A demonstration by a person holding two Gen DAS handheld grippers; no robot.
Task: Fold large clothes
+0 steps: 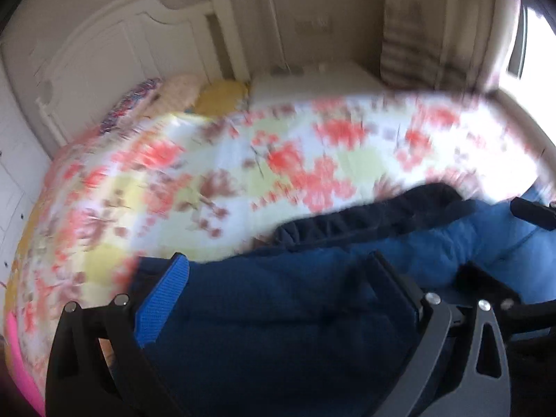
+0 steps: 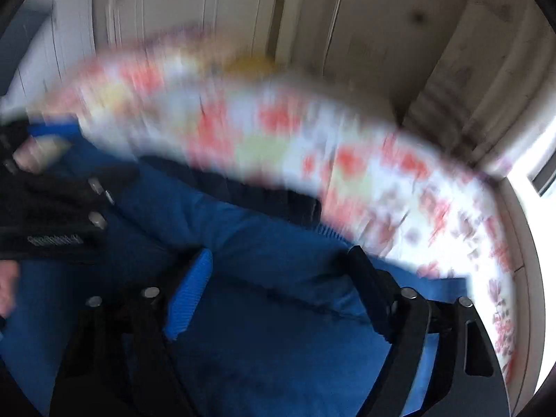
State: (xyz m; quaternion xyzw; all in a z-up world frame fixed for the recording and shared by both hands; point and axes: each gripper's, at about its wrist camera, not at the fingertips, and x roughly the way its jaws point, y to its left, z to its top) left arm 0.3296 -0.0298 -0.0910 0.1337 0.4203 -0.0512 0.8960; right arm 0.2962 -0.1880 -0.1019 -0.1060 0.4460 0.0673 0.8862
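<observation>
A large blue garment (image 1: 278,305) with a dark navy ribbed edge (image 1: 365,215) lies on a floral bedspread (image 1: 208,173). My left gripper (image 1: 278,278) is above it, jaws spread wide, cloth showing between the fingers. In the right wrist view the same blue garment (image 2: 271,278) fills the lower half. My right gripper (image 2: 278,274) hangs over it with jaws wide apart. The left gripper (image 2: 52,208) shows at the left edge there, with a hand behind it. Both views are blurred by motion.
A white headboard (image 1: 104,52) and pillows (image 1: 219,97) stand at the far end of the bed. A white nightstand (image 1: 312,83), curtains (image 1: 417,34) and a bright window (image 1: 535,52) are at the right. Wardrobe doors (image 2: 173,17) stand behind the bed.
</observation>
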